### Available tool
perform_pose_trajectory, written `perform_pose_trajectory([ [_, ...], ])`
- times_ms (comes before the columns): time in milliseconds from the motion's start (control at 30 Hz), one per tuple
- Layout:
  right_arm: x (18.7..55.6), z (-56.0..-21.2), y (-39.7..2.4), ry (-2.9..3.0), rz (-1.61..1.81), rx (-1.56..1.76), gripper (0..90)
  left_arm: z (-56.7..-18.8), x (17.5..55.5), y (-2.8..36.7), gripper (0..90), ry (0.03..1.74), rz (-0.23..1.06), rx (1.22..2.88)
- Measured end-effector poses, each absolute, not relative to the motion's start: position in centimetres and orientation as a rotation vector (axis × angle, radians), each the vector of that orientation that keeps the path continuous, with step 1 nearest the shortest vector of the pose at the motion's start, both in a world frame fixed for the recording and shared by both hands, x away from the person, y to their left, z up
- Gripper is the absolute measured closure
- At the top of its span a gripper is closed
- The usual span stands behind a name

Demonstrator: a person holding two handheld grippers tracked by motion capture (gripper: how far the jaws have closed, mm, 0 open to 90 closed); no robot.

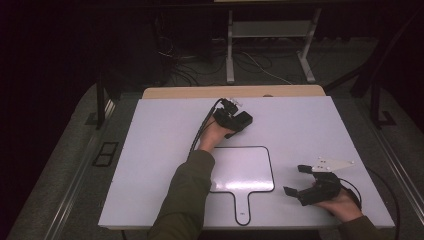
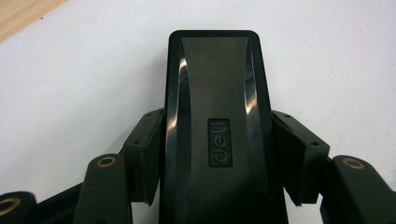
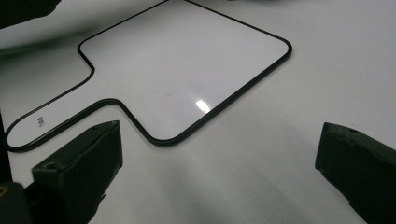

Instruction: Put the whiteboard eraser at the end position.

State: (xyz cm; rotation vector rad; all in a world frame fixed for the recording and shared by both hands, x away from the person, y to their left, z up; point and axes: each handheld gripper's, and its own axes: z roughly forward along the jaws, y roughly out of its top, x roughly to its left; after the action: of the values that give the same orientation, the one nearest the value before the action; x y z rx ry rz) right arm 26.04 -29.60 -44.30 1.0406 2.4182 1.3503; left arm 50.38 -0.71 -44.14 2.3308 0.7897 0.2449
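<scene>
The left gripper point(image 1: 239, 121) is clamped on a black rectangular plastic eraser point(image 2: 217, 121), beyond the far edge of the white paddle-shaped board with a black rim point(image 1: 245, 170) on the white counter point(image 1: 160, 135). Right of this board, the right gripper point(image 1: 298, 181) rests with jaws wide apart, holding nothing.

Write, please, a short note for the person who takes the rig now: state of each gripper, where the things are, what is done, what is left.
Left gripper: shut on the black deli eraser, at the far middle of the white table, beyond the board.
Right gripper: open, holding nothing, resting at the near right, its jaws pointing toward the board.
Small handled whiteboard: flat at the near centre, handle toward the person; its surface looks blank.
Done: eraser is gripped.
Left, probably: bring the eraser to the board; the right gripper may steady the board. No marks to wipe are visible.
</scene>
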Motion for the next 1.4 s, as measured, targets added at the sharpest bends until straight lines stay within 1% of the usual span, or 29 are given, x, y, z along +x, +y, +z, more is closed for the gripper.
perform_pose_trajectory([
  [100, 26.1, -44.4, -29.5, 2.425, 1.345, 1.036, 0.0, -44.2, 50.4, -0.7, 37.3, 0.799, 0.231, 2.315],
  [200, 26.4, -44.6, -29.6, 2.421, 1.354, 1.058, 0.0, -44.2, 50.4, -0.7, 34.4, 0.782, 0.229, 2.316],
  [433, 26.5, -44.7, -29.5, 2.416, 1.356, 1.065, 0.0, -44.1, 50.2, -0.8, 23.2, 0.78, 0.222, 2.279],
  [500, 26.5, -44.7, -29.4, 2.414, 1.358, 1.063, 0.0, -44.1, 50.1, -0.8, 18.5, 0.776, 0.238, 2.287],
  [600, 26.5, -44.7, -29.4, 2.413, 1.359, 1.064, 0.0, -44.0, 50.0, -0.6, 14.3, 0.784, 0.239, 2.265],
  [733, 26.6, -44.8, -29.4, 2.418, 1.355, 1.065, 0.0, -43.6, 49.9, -0.3, 11.8, 0.778, 0.247, 2.255],
  [767, 26.6, -44.8, -29.4, 2.418, 1.355, 1.065, 0.0, -43.5, 49.8, -0.2, 8.2, 0.777, 0.244, 2.242],
  [800, 26.6, -44.8, -29.4, 2.418, 1.353, 1.063, 0.0, -43.4, 49.8, -0.2, 2.8, 0.775, 0.246, 2.245],
  [833, 26.5, -44.8, -29.4, 2.418, 1.352, 1.062, 0.0, -43.4, 49.7, -0.1, 0.0, 0.773, 0.244, 2.252],
  [1100, 26.6, -44.9, -29.4, 2.415, 1.357, 1.067, 0.0, -42.6, 48.9, 0.6, 0.0, 0.753, 0.255, 2.243],
  [1200, 26.7, -44.9, -29.4, 2.417, 1.359, 1.066, 0.0, -42.7, 48.5, 1.0, 0.0, 0.719, 0.25, 2.261],
  [1400, 26.8, -44.8, -29.5, 2.414, 1.367, 1.068, 0.0, -42.9, 47.7, 1.7, 0.0, 0.726, 0.235, 2.247],
])
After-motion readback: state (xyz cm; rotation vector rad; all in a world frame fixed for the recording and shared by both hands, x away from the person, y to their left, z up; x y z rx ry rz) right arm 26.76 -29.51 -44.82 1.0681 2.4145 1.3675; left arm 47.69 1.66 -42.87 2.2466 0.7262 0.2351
